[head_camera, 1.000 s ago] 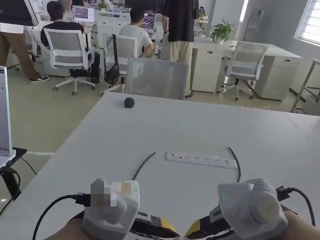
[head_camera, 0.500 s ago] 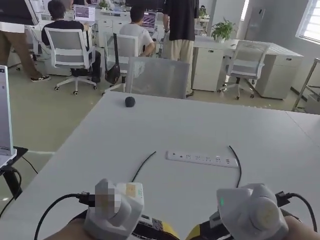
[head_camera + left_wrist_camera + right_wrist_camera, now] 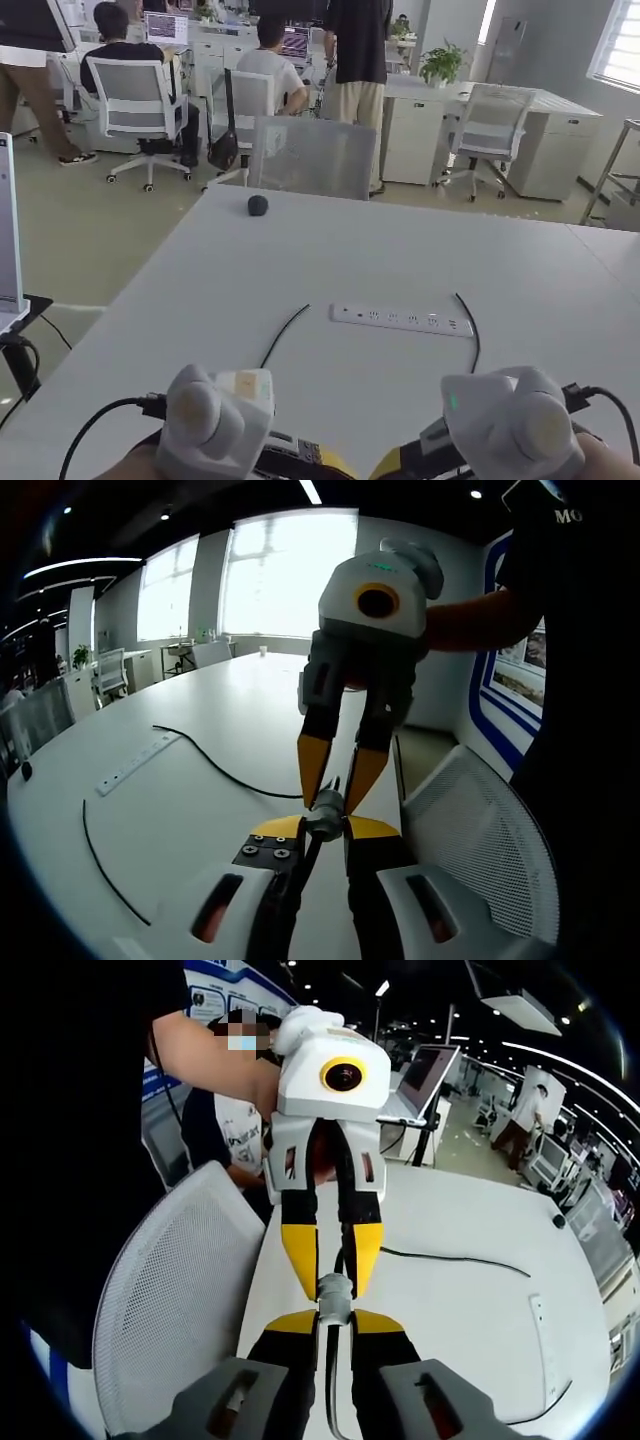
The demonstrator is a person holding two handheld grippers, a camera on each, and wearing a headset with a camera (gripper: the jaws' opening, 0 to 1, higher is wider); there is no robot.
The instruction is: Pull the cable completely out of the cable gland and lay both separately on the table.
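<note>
Workbench scene with two handheld grippers meeting tip to tip at the near edge of a white table [image 3: 350, 250]. Between the tips sits a small grey cable gland [image 3: 325, 825], held up off the table and not lying on it. The left gripper [image 3: 333, 1268] has its yellow-tipped jaws drawn in close, pressing the gland from both sides. The right gripper [image 3: 337, 780] faces it with jaws narrowed to a slim gap at the same spot. Whether they pinch the gland or the cable beside it cannot be told.

A thin black cable [image 3: 286, 332] trails across the table toward the grippers and appears to be the one threaded through the gland. Farther out lie a white power strip [image 3: 403, 320] and a second black lead [image 3: 472, 330]. Office chairs and people stand in the background.

Compared with a second ago, almost nothing has moved. In the head view the two grippers sit in the same place, a touch lower and no wider apart. That suggests the pull has not yet made headway: cable and gland look still joined, and neither has been laid down.
</note>
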